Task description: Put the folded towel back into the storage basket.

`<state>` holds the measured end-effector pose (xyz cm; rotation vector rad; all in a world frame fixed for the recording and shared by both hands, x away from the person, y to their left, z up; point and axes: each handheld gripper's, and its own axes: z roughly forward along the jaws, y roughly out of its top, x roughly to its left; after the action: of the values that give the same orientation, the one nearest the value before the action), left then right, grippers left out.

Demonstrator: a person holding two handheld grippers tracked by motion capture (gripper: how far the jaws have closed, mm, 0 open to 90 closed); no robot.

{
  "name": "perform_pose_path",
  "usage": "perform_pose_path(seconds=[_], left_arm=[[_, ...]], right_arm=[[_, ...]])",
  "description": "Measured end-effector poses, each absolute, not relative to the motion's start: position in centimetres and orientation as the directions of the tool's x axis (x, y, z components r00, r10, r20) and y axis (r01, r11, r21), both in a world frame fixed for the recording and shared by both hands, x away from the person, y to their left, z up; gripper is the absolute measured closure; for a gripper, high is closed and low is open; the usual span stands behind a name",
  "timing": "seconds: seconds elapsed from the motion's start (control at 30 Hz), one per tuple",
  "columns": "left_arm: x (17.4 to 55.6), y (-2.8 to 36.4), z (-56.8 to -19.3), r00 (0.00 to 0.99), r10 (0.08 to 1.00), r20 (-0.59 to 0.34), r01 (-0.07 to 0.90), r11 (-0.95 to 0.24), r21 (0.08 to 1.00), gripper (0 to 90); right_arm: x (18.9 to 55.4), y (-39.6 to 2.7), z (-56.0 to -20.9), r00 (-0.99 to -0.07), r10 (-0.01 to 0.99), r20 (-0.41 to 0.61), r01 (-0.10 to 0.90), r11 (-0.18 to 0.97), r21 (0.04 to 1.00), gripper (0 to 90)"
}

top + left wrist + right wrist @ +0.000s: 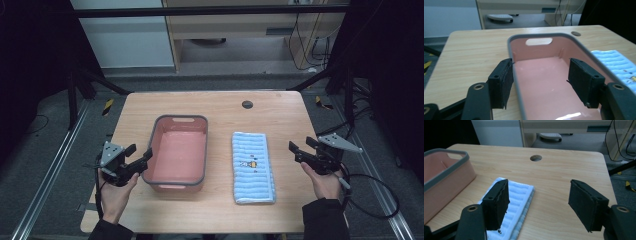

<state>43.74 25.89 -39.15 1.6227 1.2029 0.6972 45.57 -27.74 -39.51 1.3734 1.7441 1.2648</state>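
Observation:
A pink tub with a grey rim [158,127] stands empty on the wooden table [280,110], left of centre. A folded blue-and-white striped towel [252,166] lies flat to its right. My left gripper [141,154] is open at the tub's near left corner; in the left gripper view its jaws straddle the tub's left rim [514,72], one outside and one over the pink floor. My right gripper [302,145] is open and holds nothing, right of the towel. In the right gripper view the towel [520,195] lies under its left jaw.
A round cable hole [247,104] sits near the table's far edge. A metal frame and rails flank the table on both sides. Cables trail on the floor at the right. A cabinet stands beyond the table.

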Motion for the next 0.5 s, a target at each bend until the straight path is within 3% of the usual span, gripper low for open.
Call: perform_pose_path(seconds=[0.5], left_arm=[[44.2,20.7,-38.4,0.436,0.898,-0.063,0.362,-0.111,0.926,37.8]], right_arm=[[47.5,-26.5,-37.8,-0.328,0.941,0.087,0.397,0.054,0.916,37.0]])
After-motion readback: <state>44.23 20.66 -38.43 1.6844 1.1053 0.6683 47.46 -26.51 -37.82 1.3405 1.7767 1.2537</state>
